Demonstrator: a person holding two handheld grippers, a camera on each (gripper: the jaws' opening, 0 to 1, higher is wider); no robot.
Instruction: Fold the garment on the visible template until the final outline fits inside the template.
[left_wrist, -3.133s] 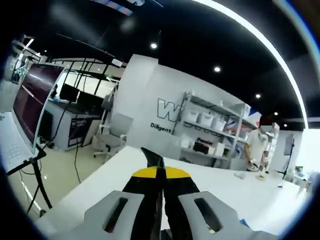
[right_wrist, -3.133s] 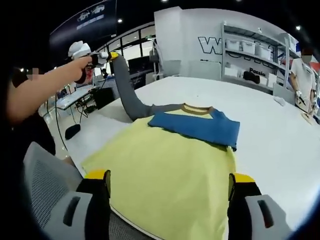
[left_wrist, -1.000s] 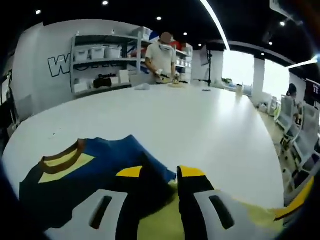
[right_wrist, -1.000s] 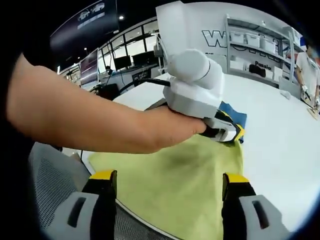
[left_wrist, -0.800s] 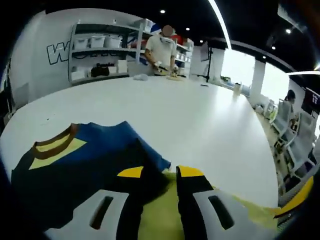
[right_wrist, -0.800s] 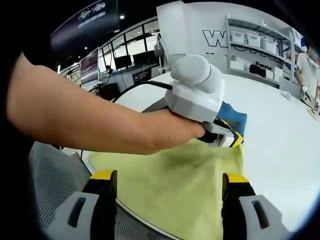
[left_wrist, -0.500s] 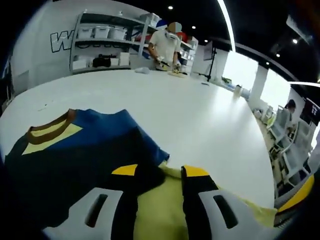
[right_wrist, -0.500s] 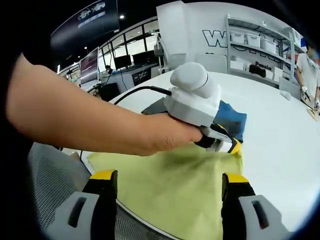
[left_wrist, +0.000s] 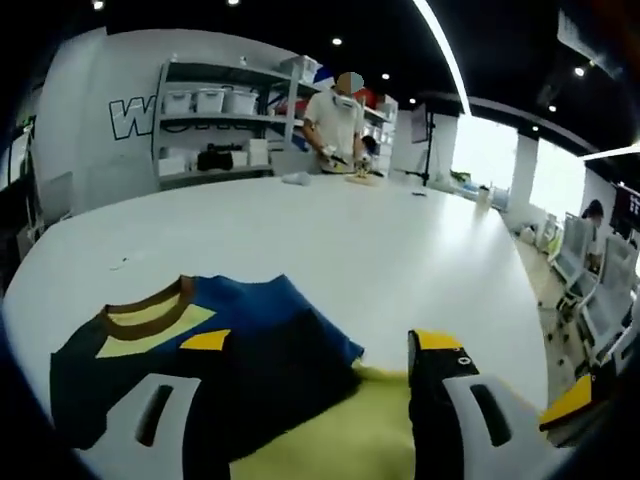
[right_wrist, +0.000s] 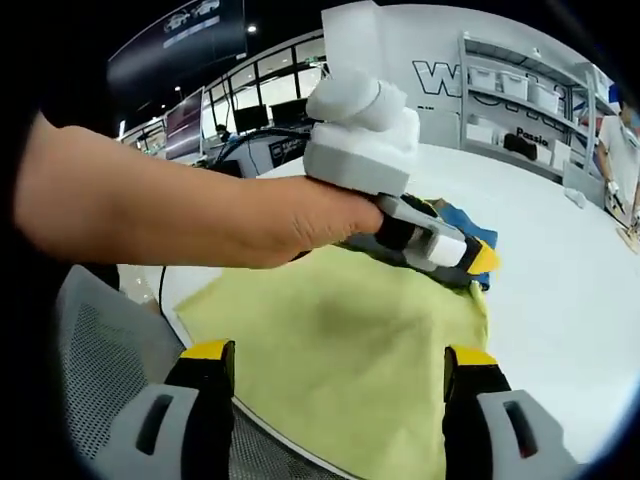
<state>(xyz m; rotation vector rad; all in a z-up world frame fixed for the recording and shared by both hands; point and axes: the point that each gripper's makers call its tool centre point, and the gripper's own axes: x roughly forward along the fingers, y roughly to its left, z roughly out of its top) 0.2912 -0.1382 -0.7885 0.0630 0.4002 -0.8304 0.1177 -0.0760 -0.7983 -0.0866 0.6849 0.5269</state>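
Note:
The garment lies flat on the white table (left_wrist: 330, 230). It has a brown collar (left_wrist: 148, 311), a blue folded part (left_wrist: 262, 302) and a dark grey sleeve (left_wrist: 270, 375) laid across that part. Yellow-green fabric (right_wrist: 340, 335) spreads from under them to the table's near edge; I cannot tell whether it is the shirt's body or the template. My left gripper (left_wrist: 320, 341) is open just above the dark sleeve's end, holding nothing. A hand holds that left gripper (right_wrist: 470, 255) over the fold's right end. My right gripper (right_wrist: 337, 352) is open over the fabric's near edge.
A person (left_wrist: 342, 120) works at the table's far end in front of shelves (left_wrist: 210, 120) with white bins. Office chairs (left_wrist: 600, 290) stand at the right. A grey mesh chair (right_wrist: 90, 340) sits below the near table edge. My right gripper's yellow tip (left_wrist: 568, 400) shows low right.
The left gripper brought the grey sleeve down from high up, laid it across the blue part, and has opened wide and let it go. The right gripper has stayed in place.

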